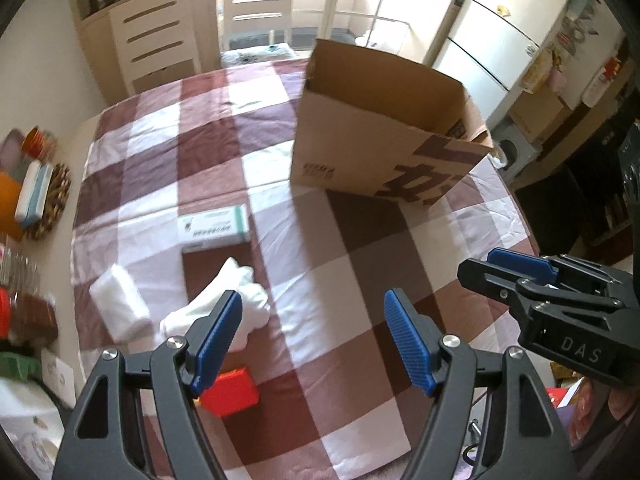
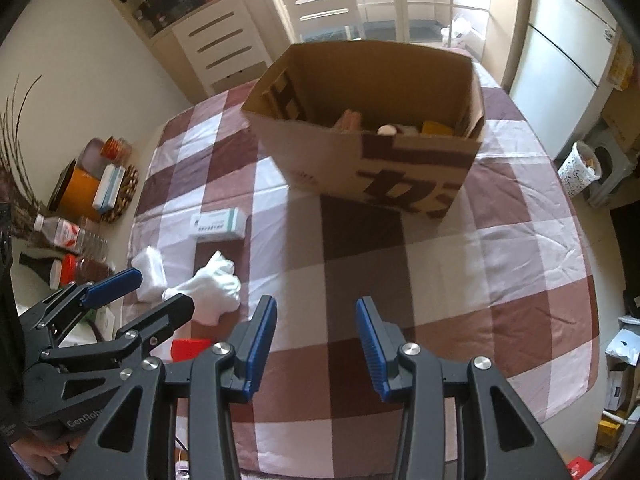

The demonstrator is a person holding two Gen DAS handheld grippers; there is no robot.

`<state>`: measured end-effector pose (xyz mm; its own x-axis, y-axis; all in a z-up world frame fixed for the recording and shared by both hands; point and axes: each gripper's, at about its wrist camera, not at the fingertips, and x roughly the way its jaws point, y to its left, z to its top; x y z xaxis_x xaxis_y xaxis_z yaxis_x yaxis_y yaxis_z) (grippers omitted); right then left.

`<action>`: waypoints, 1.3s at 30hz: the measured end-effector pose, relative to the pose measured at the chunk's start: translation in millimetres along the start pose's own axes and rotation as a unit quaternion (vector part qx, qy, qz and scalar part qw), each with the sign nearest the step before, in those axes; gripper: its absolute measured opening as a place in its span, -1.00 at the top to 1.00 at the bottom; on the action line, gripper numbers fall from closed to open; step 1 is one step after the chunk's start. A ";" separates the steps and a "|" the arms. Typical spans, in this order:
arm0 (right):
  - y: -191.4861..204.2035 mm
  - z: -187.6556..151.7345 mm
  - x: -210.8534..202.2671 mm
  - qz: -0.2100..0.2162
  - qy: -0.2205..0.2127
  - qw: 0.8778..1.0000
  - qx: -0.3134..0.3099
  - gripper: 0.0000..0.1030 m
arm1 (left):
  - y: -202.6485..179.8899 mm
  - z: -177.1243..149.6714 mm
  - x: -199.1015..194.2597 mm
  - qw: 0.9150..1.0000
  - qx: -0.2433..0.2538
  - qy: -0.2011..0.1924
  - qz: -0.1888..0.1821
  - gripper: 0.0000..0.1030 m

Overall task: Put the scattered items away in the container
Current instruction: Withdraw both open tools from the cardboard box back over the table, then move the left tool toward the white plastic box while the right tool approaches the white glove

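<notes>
A tall open cardboard box stands on the checked tablecloth at the far side, with several items inside. To the left lie a white-and-green carton, a crumpled white glove, a white packet and a red box. My left gripper hangs open above the cloth, just right of the glove and the red box, with nothing between its blue pads. To its right my right gripper is also open and holds nothing. Each gripper shows in the other's view: the right gripper, the left gripper.
Bottles, an orange container and a woven mat crowd the table's left edge. White chairs and a cabinet stand behind the table, and a fridge is at the right. The table's near edge runs just below the grippers.
</notes>
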<state>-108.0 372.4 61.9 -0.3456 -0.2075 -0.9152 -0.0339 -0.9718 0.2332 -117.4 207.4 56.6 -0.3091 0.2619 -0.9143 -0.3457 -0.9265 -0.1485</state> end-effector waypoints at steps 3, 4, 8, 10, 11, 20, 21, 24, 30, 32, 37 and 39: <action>10.6 -8.0 2.2 0.003 0.006 1.000 -0.011 0.18 | 12.2 -13.4 -5.0 1.000 -0.018 0.000 0.008 -0.45; 15.5 -11.4 3.5 0.004 0.009 1.000 -0.016 0.18 | 17.9 -18.9 -7.1 1.000 -0.027 0.000 0.010 -0.45; 30.8 -20.4 8.7 0.010 0.017 0.999 -0.032 0.18 | 37.2 -36.7 -14.1 0.998 -0.058 -0.001 0.017 -0.45; 38.8 -24.1 11.8 0.014 0.022 0.999 -0.040 0.18 | 47.1 -45.9 -17.8 0.997 -0.071 -0.001 0.022 -0.45; 45.1 -26.8 14.6 0.017 0.026 0.998 -0.046 0.18 | 53.3 -51.1 -19.7 0.996 -0.080 -0.002 0.025 -0.45; 86.6 -39.5 32.9 0.028 0.048 0.994 -0.091 0.18 | 117.0 -91.2 -33.1 0.986 -0.157 0.000 0.056 -0.45; 89.7 -40.2 35.1 0.029 0.050 0.994 -0.094 0.18 | 125.0 -95.0 -34.1 0.984 -0.166 0.000 0.060 -0.45; 99.7 -42.5 43.9 0.031 0.057 0.993 -0.102 0.18 | 149.9 -108.4 -37.1 0.978 -0.196 0.002 0.075 -0.45; 116.7 -47.3 66.8 0.036 0.080 0.990 -0.113 0.18 | 183.2 -125.1 -34.0 0.969 -0.231 0.014 0.086 -0.45; 123.6 -49.6 74.5 0.042 0.088 0.989 -0.115 0.18 | 188.7 -126.8 -30.1 0.968 -0.235 0.019 0.086 -0.45; 135.8 -45.9 90.7 0.038 0.096 0.987 -0.119 0.17 | 203.3 -114.3 -16.3 0.966 -0.245 0.027 0.083 -0.45; 135.7 -38.3 97.4 0.035 0.093 0.989 -0.112 0.16 | 209.8 -105.4 -9.8 0.965 -0.248 0.027 0.082 -0.45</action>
<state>-110.3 216.0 -8.2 -0.1604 -0.2716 -0.9490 0.1994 -0.9505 0.2383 -93.5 -18.1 -5.3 -0.2717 0.0979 -0.9574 0.1740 -0.9734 -0.1489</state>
